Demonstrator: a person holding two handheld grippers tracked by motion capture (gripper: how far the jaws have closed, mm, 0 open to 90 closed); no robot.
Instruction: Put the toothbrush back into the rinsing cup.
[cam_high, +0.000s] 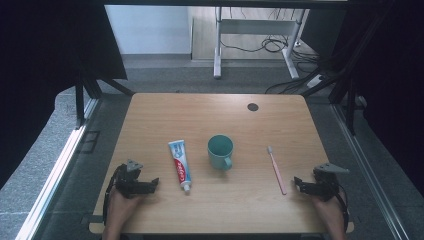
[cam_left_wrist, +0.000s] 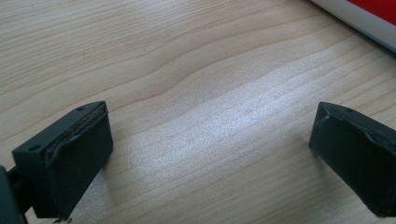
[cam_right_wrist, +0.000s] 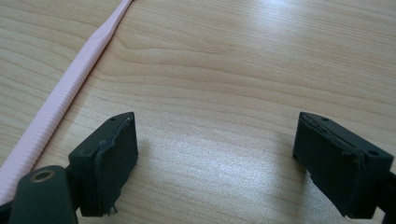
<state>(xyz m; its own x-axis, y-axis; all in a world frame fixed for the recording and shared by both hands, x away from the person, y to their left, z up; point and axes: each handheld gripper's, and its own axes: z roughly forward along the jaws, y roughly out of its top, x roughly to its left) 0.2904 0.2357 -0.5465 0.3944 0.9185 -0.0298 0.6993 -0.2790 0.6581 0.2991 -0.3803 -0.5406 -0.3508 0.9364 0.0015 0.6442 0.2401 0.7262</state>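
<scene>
On the wooden table (cam_high: 165, 112) lie a white, blue and red toothpaste tube (cam_high: 180, 165), a teal mug (cam_high: 220, 151) with its handle toward me, and a pink toothbrush (cam_high: 276, 170). My left gripper (cam_high: 152, 183) rests open at the near left, its jaws pointing toward the tube. A corner of the tube (cam_left_wrist: 369, 14) sits at the top right of the left gripper view, with bare wood between the jaws of the left gripper (cam_left_wrist: 212, 149). My right gripper (cam_high: 298, 184) rests open at the near right, just right of the brush handle (cam_right_wrist: 65, 95). Nothing lies between the jaws of the right gripper (cam_right_wrist: 217, 154).
A dark round cable hole (cam_high: 253, 106) sits near the table's far edge. Beyond the table stand white desk legs (cam_high: 218, 50) and loose cables (cam_high: 280, 47) on the floor. Black curtains flank both sides.
</scene>
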